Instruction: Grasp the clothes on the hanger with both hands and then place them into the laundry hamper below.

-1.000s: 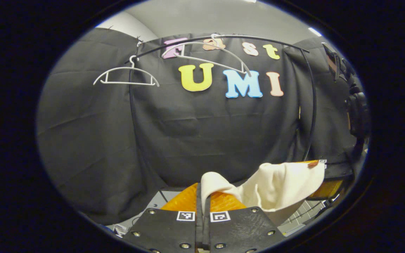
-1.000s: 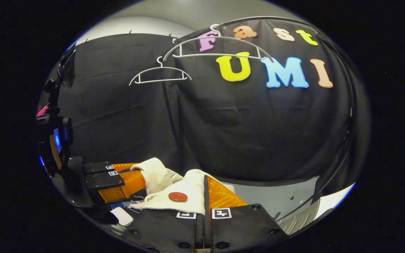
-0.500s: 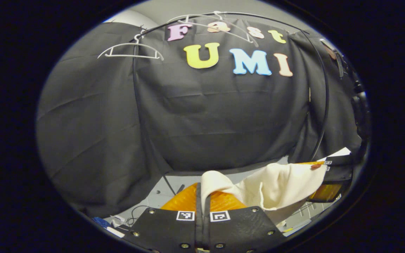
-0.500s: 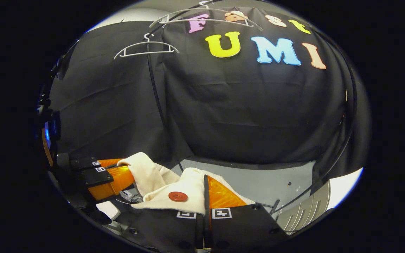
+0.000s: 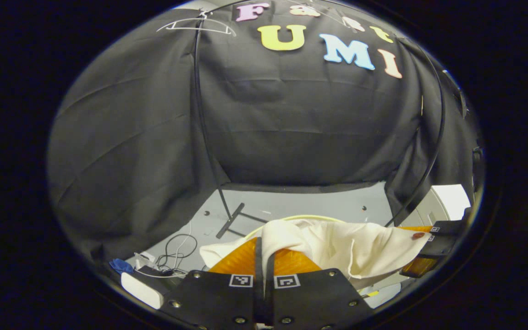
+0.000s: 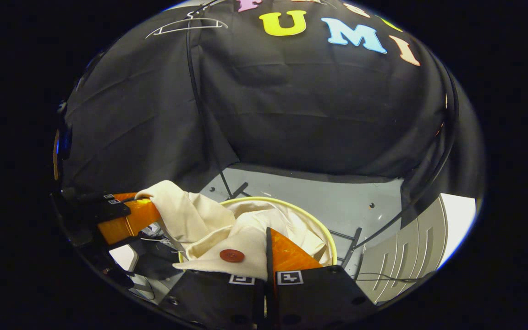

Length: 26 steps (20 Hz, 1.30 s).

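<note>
Left gripper (image 5: 264, 256): its two fingers are pressed together on a fold of the cream cloth, low in the left gripper view. In the right gripper view it sits at the far left (image 6: 129, 215), pinching the other end of the cloth.
Right gripper (image 6: 267, 250): its fingers pinch the cloth edge by the red button (image 6: 232, 255). In the left gripper view it is at the far right (image 5: 422, 256), with the cloth between its fingers.
Clothes (image 6: 200, 224): one cream piece, stretched between the two grippers and sagging in the middle. Its loose part hangs down into the hamper.
Laundry hamper (image 6: 328, 231): round, with a pale yellow rim, right under the grippers. The right gripper view shows the rim's back and right side. The left gripper view shows just a thin bit of rim (image 5: 300, 217) behind the cloth.
Room to move: the grey floor (image 6: 337, 197) behind the hamper is open. A black rack foot (image 5: 230, 220) stands near the hamper's back left.
Left side: loose cables (image 5: 177, 250) and a white box (image 5: 141, 289) lie on the floor near the left gripper.
Right side: a pale ribbed panel (image 6: 406, 261) lies just beside the hamper.
Far back: black cloth wall (image 5: 291, 119), and thin black rack poles (image 5: 202, 114) stand in front of it.
Top: a white hanger (image 6: 186, 27) hangs bare on the rack, well above the cloth.
</note>
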Available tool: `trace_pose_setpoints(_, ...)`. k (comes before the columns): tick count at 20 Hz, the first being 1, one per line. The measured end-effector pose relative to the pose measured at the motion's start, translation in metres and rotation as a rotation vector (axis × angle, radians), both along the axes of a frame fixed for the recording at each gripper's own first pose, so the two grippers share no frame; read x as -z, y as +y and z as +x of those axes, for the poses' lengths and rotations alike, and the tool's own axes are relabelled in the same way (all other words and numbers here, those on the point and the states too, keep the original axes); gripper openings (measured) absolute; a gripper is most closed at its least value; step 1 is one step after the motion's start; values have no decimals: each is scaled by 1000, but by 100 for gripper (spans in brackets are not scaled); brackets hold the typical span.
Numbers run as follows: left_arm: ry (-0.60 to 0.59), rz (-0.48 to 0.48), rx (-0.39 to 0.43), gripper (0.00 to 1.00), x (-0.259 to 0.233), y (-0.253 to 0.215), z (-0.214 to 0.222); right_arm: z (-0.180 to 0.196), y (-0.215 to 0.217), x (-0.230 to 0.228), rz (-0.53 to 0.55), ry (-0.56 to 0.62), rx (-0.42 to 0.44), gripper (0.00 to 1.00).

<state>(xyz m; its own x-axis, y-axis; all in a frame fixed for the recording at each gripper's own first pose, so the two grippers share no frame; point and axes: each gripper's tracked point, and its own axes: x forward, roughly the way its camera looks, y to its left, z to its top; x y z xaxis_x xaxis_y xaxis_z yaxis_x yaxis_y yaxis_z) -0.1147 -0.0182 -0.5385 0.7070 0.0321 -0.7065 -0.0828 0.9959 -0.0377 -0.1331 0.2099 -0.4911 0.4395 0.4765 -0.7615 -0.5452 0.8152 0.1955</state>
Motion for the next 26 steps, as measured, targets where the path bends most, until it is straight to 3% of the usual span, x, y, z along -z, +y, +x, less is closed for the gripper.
trace_pose_setpoints(1,8,-11,3,1,3,1,-2,-1,1,3,-10,-2,7,8)
trace_pose_setpoints(2,13,-22,2,21,9,3,-1,2,2,2,-3,-14,17,23)
trace_pose_setpoints(3,16,-17,-2,40,9,7,-3,9,2,-3,4,-31,30,31)
trace_pose_setpoints(6,-1,15,-1,99,1,19,-7,20,-1,-22,9,-70,50,92)
trace_pose_setpoints(7,-28,28,8,98,-7,22,2,23,-2,-30,13,-79,53,96)
trace_pose_setpoints(8,-55,41,25,98,-17,23,7,25,-5,-39,14,-90,60,93)
trace_pose_setpoints(10,-118,64,68,98,-60,22,20,34,-11,-73,38,-132,85,96)
trace_pose_setpoints(14,-276,63,109,98,-169,24,65,67,-31,-174,78,-304,153,96)
trace_pose_setpoints(16,-355,68,120,99,-223,33,68,84,-42,-225,89,-402,186,92)
trace_pose_setpoints(19,-453,63,125,97,-297,46,80,105,-55,-291,119,-520,251,96)
trace_pose_setpoints(23,-548,53,158,99,-377,47,84,113,-69,-360,142,-637,319,93)
trace_pose_setpoints(26,-597,24,181,99,-417,51,79,110,-81,-399,153,-695,369,99)
